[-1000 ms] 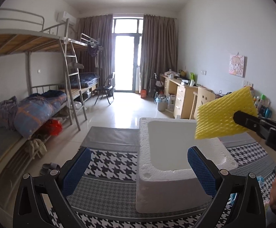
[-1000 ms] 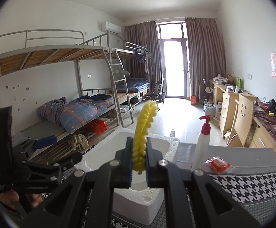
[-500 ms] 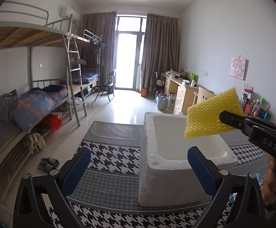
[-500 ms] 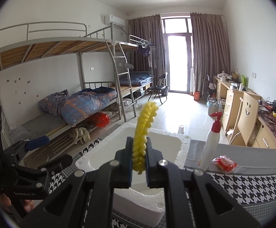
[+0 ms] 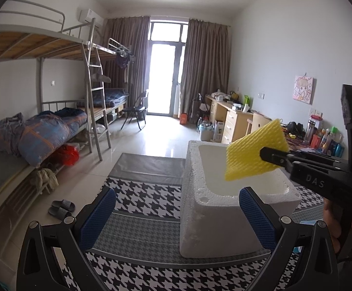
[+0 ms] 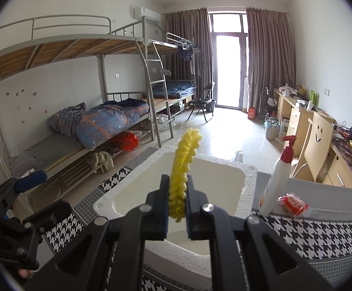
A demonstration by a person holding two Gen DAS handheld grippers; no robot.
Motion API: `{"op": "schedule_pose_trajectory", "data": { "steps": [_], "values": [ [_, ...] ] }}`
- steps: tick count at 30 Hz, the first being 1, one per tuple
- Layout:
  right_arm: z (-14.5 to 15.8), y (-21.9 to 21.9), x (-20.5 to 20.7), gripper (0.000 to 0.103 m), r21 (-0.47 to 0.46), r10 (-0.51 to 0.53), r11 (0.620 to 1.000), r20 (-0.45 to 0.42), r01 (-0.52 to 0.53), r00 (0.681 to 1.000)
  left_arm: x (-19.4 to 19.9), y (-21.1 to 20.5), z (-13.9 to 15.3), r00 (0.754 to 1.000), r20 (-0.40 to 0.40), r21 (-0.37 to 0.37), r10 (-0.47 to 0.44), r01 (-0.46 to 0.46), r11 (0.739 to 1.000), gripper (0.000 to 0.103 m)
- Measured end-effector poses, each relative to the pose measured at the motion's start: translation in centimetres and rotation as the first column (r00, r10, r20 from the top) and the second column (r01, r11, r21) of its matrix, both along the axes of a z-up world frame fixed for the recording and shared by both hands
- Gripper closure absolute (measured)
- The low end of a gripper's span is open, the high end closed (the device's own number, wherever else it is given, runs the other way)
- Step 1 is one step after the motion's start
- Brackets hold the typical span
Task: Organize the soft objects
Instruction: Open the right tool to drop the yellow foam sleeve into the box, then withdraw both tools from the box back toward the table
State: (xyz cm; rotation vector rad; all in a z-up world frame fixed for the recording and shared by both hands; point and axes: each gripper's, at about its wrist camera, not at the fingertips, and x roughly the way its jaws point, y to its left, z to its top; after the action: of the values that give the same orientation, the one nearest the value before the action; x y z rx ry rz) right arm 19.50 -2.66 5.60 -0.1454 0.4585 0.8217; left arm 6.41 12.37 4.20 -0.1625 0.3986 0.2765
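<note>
Gripping the yellow foam net (image 6: 184, 167) edge-on, the right gripper (image 6: 177, 200) holds it above the open polystyrene box (image 5: 195, 169), probably for dropping in; the left gripper (image 5: 177, 214) hangs released alongside.

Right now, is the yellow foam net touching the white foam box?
Apart. The left wrist view shows the yellow foam net held in the right claw in the air above the white foam box, its lower edge clear of the rim.

Dorm rm: bunk beds (image 6: 83, 72) left, desks (image 5: 234, 121) right, curtained balcony door (image 5: 163, 77), tiled floor (image 5: 156, 135).
</note>
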Motion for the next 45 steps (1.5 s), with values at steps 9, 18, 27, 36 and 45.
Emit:
{"op": "schedule_pose_trajectory", "data": {
  "steps": [9, 18, 27, 36, 45],
  "values": [
    [-0.7, 0.3, 0.1, 0.031, -0.03, 0.009, 1.0, -0.026, -0.01, 1.0, 0.0, 0.0, -0.3, 1.0, -0.001, 0.007, 0.005, -0.005, 1.0, 0.001],
    [-0.2, -0.9, -0.2, 0.031, -0.015, -0.013, 1.0, -0.016, 0.013, 1.0, 0.2, -0.2, -0.2, 1.0, 0.0, 0.011, -0.003, 0.003, 1.0, 0.001],
    [1.0, -2.7, -0.6, 0.03, 0.021, -0.03, 0.999, 0.005, 0.03, 1.0, 0.2, -1.1, 0.2, 1.0, 0.013, 0.021, -0.006, 0.006, 1.0, 0.001],
    [1.2, -4.6, -1.2, 0.028, 0.056, -0.051, 0.997, 0.003, 0.051, 0.999, 0.3, -2.3, 0.7, 0.999, 0.02, 0.037, -0.039, 0.039, 0.999, 0.001],
    [1.5, -6.4, -1.7, 0.007, 0.091, -0.077, 0.993, 0.029, 0.074, 0.997, 0.4, -3.3, 0.9, 0.998, 0.019, 0.045, -0.063, 0.063, 0.997, 0.001]
  ]
}}
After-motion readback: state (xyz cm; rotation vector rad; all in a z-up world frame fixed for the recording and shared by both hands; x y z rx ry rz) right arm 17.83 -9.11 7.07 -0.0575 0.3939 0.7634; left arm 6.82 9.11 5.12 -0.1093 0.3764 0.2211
